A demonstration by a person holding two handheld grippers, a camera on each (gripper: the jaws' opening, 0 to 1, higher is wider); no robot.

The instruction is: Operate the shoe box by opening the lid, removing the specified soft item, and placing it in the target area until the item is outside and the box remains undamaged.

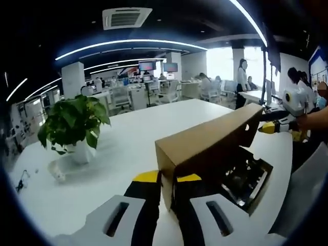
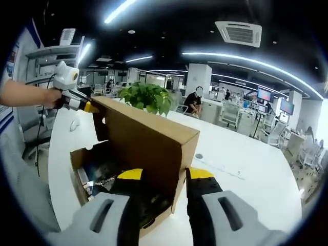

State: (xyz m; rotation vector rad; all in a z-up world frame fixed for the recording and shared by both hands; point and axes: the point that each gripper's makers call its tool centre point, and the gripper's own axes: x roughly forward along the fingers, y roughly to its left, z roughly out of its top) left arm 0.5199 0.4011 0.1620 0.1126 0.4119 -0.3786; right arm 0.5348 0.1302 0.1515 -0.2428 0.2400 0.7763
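The brown cardboard shoe box (image 2: 78, 158) lies open on the white table (image 1: 128, 138). Its lid (image 1: 210, 141) stands raised on edge above it. Dark contents (image 1: 245, 177) show inside the box; I cannot make out the soft item among them. My left gripper (image 1: 168, 178) is shut on the near end of the lid, yellow pads (image 1: 147, 177) on either side of the cardboard. At the lid's far end, my right gripper (image 1: 271, 127) pinches the other corner. In the right gripper view the lid (image 2: 143, 136) runs away from my right gripper (image 2: 166, 174) to the left gripper (image 2: 82, 105).
A potted green plant (image 1: 74, 125) in a white pot stands on the table left of the box, also visible behind the lid (image 2: 148, 97). A small crumpled object (image 1: 56, 171) lies near the pot. A person's forearm (image 2: 25, 95) holds the left gripper. Desks, chairs and people occupy the office behind.
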